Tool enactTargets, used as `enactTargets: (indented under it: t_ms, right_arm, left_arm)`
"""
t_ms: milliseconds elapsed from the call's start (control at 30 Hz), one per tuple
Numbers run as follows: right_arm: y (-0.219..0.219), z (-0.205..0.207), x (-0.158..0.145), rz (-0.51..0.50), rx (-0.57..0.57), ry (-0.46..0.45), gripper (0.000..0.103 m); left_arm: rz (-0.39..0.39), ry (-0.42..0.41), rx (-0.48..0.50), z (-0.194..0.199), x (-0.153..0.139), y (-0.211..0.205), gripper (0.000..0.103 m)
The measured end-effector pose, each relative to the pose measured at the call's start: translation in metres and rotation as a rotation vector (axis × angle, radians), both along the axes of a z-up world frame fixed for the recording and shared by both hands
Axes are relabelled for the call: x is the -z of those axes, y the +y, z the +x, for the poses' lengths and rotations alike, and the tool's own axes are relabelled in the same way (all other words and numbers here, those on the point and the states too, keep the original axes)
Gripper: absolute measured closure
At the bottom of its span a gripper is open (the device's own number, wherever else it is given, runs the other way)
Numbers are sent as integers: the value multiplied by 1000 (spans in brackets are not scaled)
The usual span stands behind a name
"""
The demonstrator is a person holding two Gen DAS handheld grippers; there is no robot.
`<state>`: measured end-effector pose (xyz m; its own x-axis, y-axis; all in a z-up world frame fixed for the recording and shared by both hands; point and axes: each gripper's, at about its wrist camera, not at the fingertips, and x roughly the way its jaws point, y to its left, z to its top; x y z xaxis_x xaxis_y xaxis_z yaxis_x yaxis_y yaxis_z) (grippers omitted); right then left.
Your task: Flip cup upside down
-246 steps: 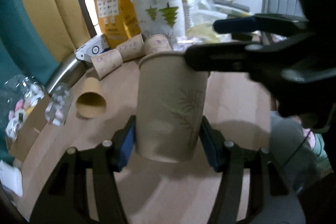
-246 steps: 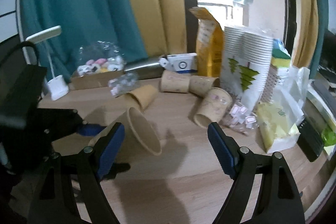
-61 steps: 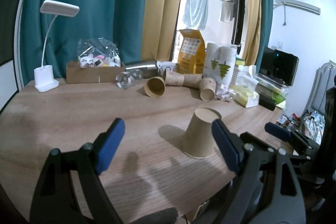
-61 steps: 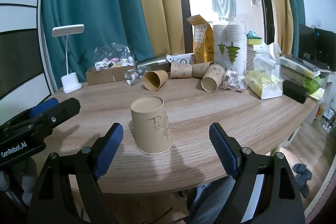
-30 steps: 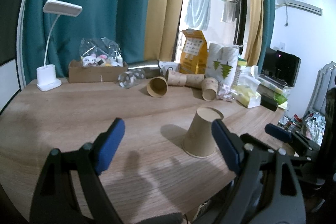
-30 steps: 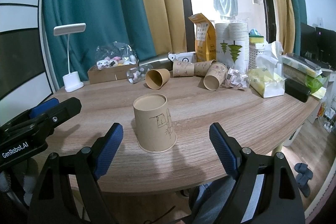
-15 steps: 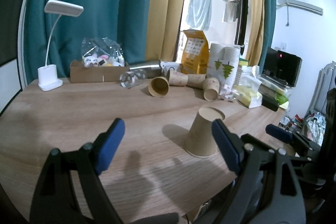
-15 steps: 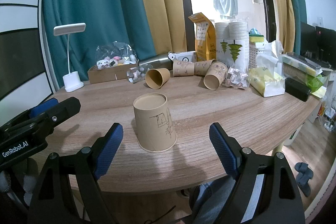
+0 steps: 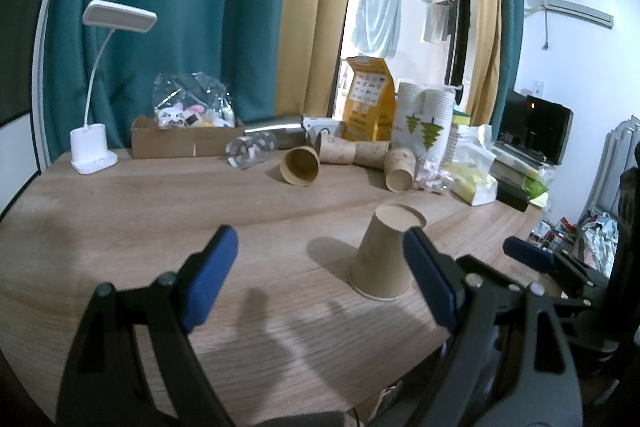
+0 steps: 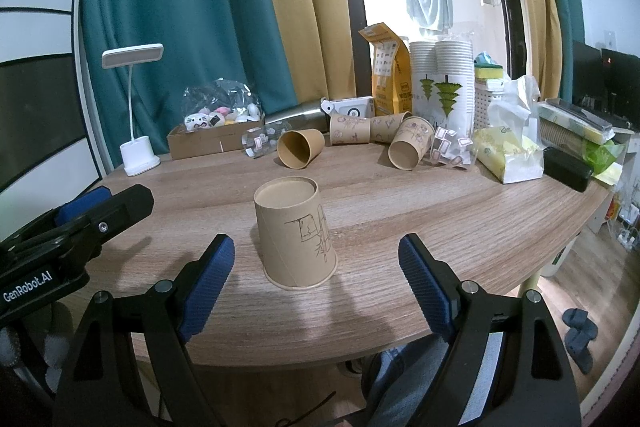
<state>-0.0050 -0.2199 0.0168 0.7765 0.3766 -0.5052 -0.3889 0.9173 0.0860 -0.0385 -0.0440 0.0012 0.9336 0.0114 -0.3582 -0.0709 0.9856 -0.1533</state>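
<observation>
The cup (image 10: 295,233) is plain brown paper, a tapered cone with a thin line drawing on its side, and it stands mouth down on the wood-grain table (image 10: 440,211), its flat recessed base facing up. Both tools have black plastic arms tipped with ribbed blue pads (image 10: 206,281). Behind, more paper cups (image 10: 300,148) lie on their sides beside a sleeve of white cups (image 10: 442,83), a yellow pouch (image 10: 388,67), a cardboard box (image 10: 208,143) of small toys and a white desk lamp (image 10: 134,107).

Eight seconds back the cup was pinched in the left fingers and lifted off the table; over the last two seconds it has stayed put, upside down, and both tools have barely shifted.

The right gripper (image 10: 316,275) has its fingers spread wide, with the cup just ahead of them, centred in the gap and touching neither pad. The left gripper (image 9: 320,275) is likewise spread and empty; in its view the cup (image 9: 385,253) sits to the right of centre, close to the right-hand pad (image 9: 430,281), though I cannot tell whether they touch.
</observation>
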Motion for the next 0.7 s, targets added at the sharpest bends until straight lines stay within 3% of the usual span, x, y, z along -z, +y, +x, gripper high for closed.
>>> enactTargets:
  t_ms: [700]
  right_arm:
    - [-1,0,0,1,0,1,17]
  left_arm:
    - [-1,-2,7,0,1,-5,17]
